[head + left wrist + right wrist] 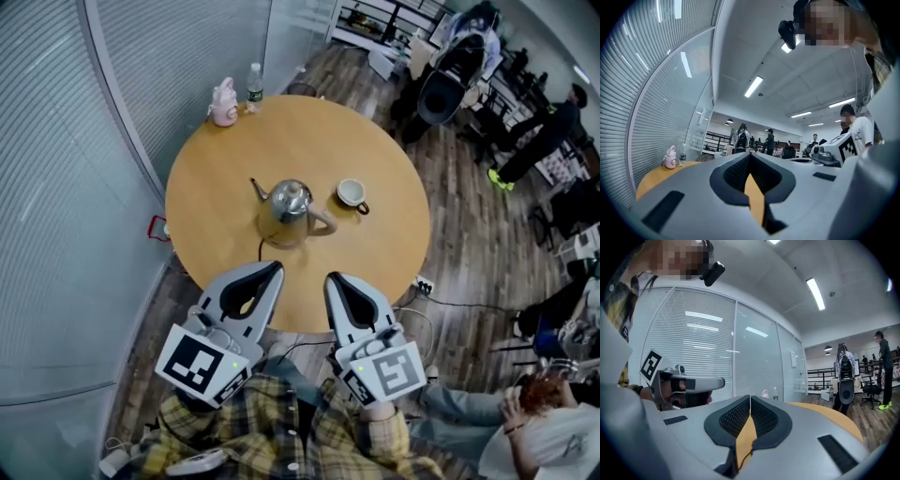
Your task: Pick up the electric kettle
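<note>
The steel electric kettle point(286, 211) stands upright near the middle of the round wooden table point(216, 225), spout pointing to the upper left, handle toward the right, and a dark cord running to the near edge. Both grippers hover level over the near edge of the table, short of the kettle and not touching it. My left gripper point(277, 266) point(750, 154) is shut with nothing in it. My right gripper point(330, 277) point(750, 397) is also shut and empty. In both gripper views the jaws hide the kettle.
A white cup point(352, 193) sits just right of the kettle. A pink bottle point(223, 103) point(670, 158) and a water bottle point(254, 84) point(683, 154) stand at the far edge. A glass wall with blinds point(66, 141) curves on the left. People and chairs point(459, 66) are at the far right.
</note>
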`<action>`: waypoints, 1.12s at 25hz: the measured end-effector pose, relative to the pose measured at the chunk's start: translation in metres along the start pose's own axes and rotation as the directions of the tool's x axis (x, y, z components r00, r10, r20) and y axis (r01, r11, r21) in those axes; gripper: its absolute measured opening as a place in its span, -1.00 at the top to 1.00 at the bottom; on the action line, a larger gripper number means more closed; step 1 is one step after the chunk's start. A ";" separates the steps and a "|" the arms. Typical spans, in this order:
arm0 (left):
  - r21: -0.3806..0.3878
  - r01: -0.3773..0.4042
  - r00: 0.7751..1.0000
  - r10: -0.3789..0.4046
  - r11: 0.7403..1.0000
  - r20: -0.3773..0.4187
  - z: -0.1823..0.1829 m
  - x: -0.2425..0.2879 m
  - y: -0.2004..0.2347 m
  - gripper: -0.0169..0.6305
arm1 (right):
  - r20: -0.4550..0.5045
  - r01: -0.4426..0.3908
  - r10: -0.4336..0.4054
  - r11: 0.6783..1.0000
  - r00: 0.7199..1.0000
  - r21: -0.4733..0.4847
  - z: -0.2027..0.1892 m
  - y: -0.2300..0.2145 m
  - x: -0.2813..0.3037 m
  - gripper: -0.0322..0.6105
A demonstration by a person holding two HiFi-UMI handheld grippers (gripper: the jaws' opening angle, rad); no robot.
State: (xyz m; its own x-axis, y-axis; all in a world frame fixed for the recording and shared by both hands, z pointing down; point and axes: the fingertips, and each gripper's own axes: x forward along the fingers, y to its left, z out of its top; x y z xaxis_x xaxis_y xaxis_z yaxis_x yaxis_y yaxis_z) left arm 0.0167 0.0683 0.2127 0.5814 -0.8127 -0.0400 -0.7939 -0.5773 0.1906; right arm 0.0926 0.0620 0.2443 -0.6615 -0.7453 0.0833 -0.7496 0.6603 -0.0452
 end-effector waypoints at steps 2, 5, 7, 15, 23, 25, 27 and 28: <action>-0.002 -0.017 1.000 0.017 1.000 0.003 -0.001 0.015 0.005 0.94 | -0.003 -0.012 0.012 1.000 1.000 -0.003 -0.001 -0.015 0.008 0.79; -0.003 -0.044 0.999 0.044 0.999 0.000 -0.003 0.031 0.010 0.94 | -0.009 -0.034 0.034 0.999 0.999 -0.006 -0.001 -0.033 0.016 0.79; 0.001 -0.065 0.998 0.065 0.998 -0.001 -0.003 0.039 0.013 0.94 | -0.014 -0.051 0.051 0.999 0.999 -0.002 -0.001 -0.041 0.021 0.79; 0.002 -0.109 0.994 0.109 0.994 -0.027 -0.009 0.058 0.035 0.94 | -0.037 -0.087 0.088 0.996 0.995 0.029 -0.013 -0.057 0.046 0.79; -0.011 -0.070 0.997 0.069 0.997 -0.046 -0.004 0.076 0.071 0.94 | -0.050 -0.036 0.038 0.998 0.998 0.048 -0.013 -0.064 0.081 0.79; -0.005 -0.047 0.998 0.047 0.999 -0.053 -0.003 0.083 0.081 0.94 | -0.051 -0.012 0.014 0.999 0.999 0.052 -0.014 -0.067 0.091 0.79; 0.003 -0.024 0.998 0.024 1.000 -0.061 -0.004 0.090 0.092 0.94 | -0.049 0.013 -0.011 0.998 0.999 0.054 -0.014 -0.070 0.103 0.79; 0.004 -0.012 0.998 0.012 1.000 -0.065 -0.004 0.093 0.097 0.94 | -0.047 0.027 -0.024 0.998 0.999 0.056 -0.014 -0.072 0.109 0.79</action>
State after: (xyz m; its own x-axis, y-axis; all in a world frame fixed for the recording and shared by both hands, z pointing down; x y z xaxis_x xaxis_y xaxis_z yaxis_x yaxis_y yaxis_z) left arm -0.0059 -0.0627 0.2313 0.5819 -0.8129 0.0258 -0.8016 -0.5678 0.1872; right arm 0.0745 -0.0658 0.2702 -0.6415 -0.7559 0.1309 -0.7670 0.6340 -0.0983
